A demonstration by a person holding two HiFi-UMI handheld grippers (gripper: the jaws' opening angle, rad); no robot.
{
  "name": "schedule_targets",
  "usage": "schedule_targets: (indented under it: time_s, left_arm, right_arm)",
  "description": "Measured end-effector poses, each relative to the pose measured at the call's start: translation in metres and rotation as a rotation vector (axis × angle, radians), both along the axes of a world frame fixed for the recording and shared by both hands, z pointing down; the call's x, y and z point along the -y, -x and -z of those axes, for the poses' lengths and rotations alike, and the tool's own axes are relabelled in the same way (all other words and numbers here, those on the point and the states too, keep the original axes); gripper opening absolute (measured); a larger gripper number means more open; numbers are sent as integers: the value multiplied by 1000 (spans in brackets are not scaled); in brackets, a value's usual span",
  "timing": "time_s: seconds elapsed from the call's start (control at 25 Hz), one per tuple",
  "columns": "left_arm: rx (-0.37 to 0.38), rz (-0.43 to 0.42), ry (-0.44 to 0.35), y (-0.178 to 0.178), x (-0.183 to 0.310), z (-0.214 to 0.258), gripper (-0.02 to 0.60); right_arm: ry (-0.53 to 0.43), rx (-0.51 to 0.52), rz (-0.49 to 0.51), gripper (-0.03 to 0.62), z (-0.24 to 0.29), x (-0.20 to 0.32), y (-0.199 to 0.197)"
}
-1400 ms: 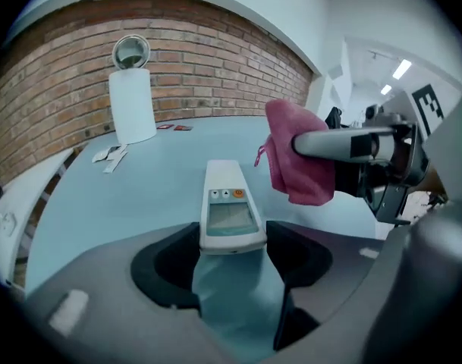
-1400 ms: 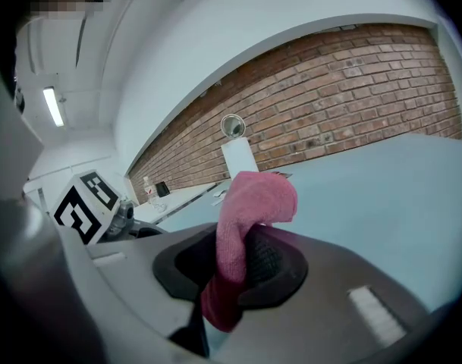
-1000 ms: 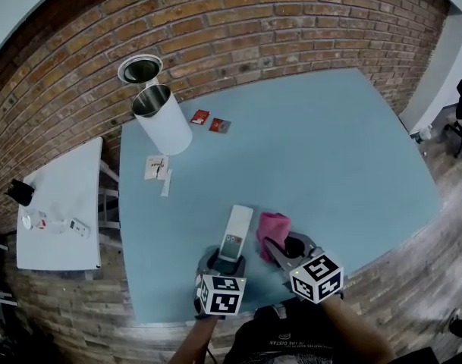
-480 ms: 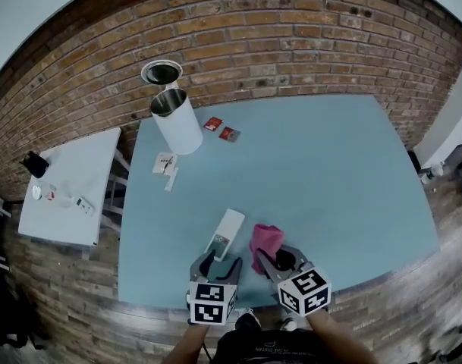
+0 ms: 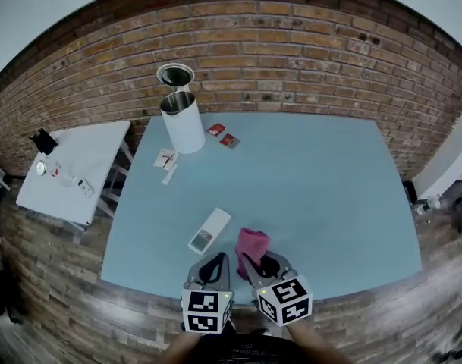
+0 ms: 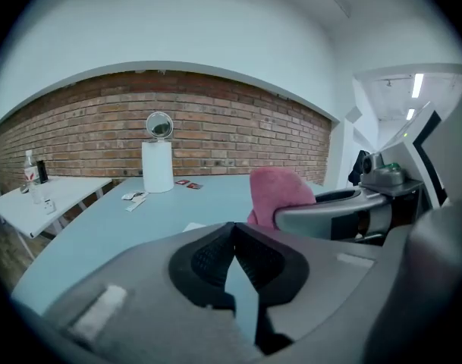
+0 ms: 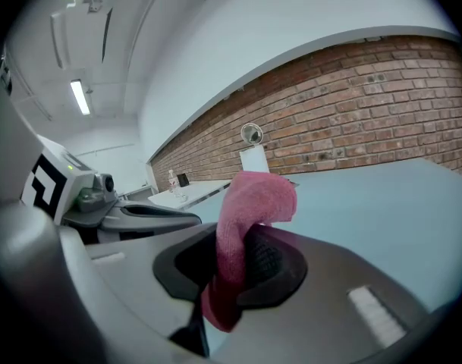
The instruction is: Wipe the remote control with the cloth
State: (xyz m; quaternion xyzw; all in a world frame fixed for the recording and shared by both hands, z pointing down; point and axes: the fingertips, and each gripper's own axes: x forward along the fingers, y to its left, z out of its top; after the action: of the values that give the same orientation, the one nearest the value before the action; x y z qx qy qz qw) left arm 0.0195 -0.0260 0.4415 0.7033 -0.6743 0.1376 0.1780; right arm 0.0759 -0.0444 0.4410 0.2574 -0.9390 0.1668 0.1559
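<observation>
**A:** What's the layout, biggest things first?

**B:** A pale blue table (image 5: 322,196) stands against a brick wall, with a smaller white side table (image 5: 79,165) off its left edge. Near the blue table's far-left corner is a white cylindrical bin (image 5: 182,121), its round lid tipped up behind it.

**A:** And the grippers?

**B:** Both hang at the near edge, side by side. The left gripper (image 5: 213,267) has its jaws pressed together with nothing between them. The right gripper (image 5: 261,267) is clamped on the pink cloth (image 5: 253,243), and a fold of it stands up out of the jaws.

**A:** Where's the remote control?

**B:** The white remote control (image 5: 209,230) lies flat on the table, close to the near edge and left of the middle, angled toward the far right. It sits just beyond the left gripper and neither gripper touches it. The cloth is just beside its right side but apart from it.

**A:** Anything smaller?

**B:** Two red sachets (image 5: 216,129) and some pale paper packets (image 5: 166,160) lie near the bin, well away from the work.

**A:** So which step is this?

**B:** I'd say the cloth is gripped and ready but isn't on the remote at this moment. For the next move, the right gripper would need to carry the cloth left and down onto the remote's face, then stroke along its length. The left would have to open first, and could then steady the near end so the remote doesn't slide.
</observation>
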Motion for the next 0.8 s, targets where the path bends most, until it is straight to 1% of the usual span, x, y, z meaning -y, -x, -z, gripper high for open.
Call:
schedule_targets:
  time_s: [0.16,0.36,0.56,0.8]
  left_arm:
    - [-17,5,-21,-14,0,7,0]
    - [-31,6,-10,-25,-3,9,0]
    - [-18,-7,-10,-34,-7,10,0]
    - [3,1,9,-32,-18,6,0]
  right_arm:
    - [3,-4,0,64,3,-4,-8]
    - [6,-3,-10,63,8,-9,-18]
    - [-1,-1,-32,64,12,-13,-27]
    - [-1,-9,-40,64,10,-23,-28]
